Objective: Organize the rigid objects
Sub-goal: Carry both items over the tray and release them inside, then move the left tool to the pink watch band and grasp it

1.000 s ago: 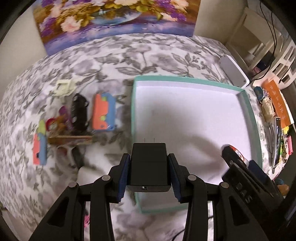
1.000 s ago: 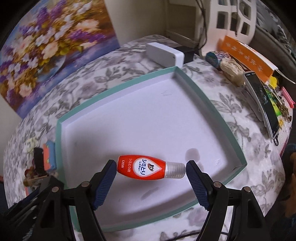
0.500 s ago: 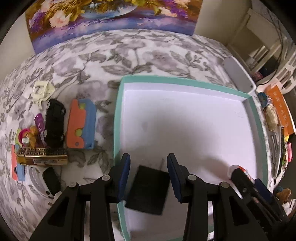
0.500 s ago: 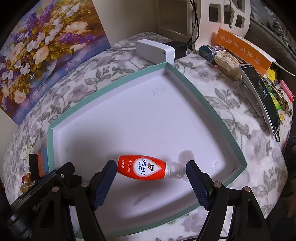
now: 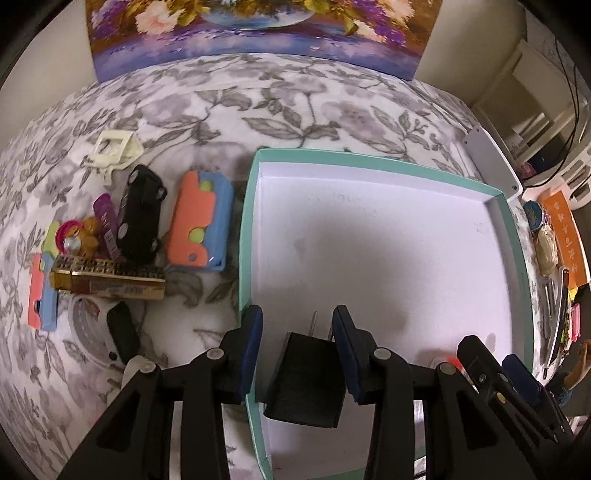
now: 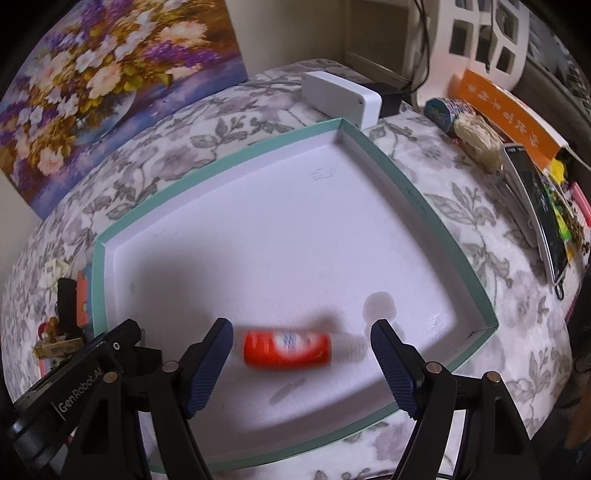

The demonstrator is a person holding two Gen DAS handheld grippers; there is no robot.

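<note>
My left gripper (image 5: pixel 297 349) has dropped the black charger (image 5: pixel 306 376), which now lies free between its parted pads at lower centre of the teal tray (image 5: pixel 245 236). The right gripper (image 6: pixel 301 363) hangs open around the blurred red bottle (image 6: pixel 286 349) on the tray floor.

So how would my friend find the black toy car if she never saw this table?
Start at the big teal-edged tray on the flowery cloth and look at the pile of little things just left of it. Beside the orange-and-blue block lies the black toy car, with a purple stick on its other side. It is the only shiny black thing with wheels, lying lengthwise towards the flower painting.
</note>
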